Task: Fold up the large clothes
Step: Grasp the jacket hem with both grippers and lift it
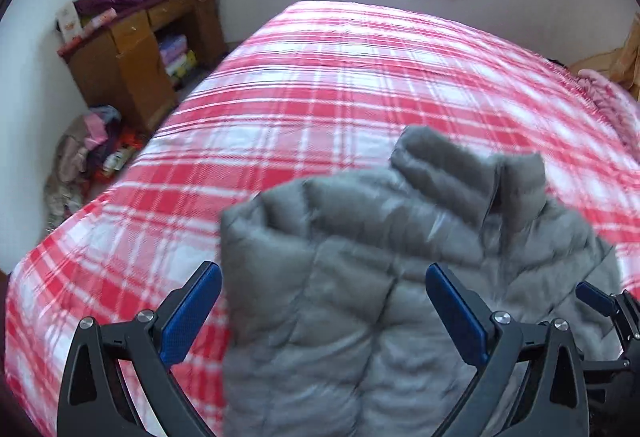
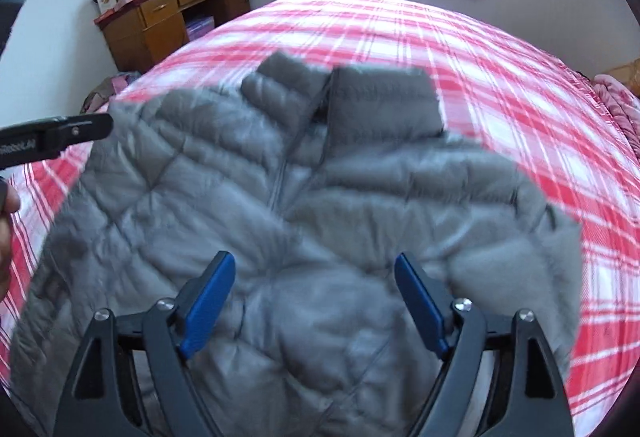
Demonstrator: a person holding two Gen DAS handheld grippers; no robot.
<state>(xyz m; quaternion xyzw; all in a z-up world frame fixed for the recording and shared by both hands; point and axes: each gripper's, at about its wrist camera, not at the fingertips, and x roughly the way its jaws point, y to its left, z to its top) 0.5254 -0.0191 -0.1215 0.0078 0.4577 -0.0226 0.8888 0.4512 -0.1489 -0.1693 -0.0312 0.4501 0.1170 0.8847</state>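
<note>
That grey quilted puffer jacket spread collar-up on the red-and-white plaid bed looks light, squishy and slippery — best pinched at a hem or shoulder seam — both tongs spread, holding nothing.

Blurred grey jacket, hem cut off below.

Both hand-held grippers — jaws apart
</note>
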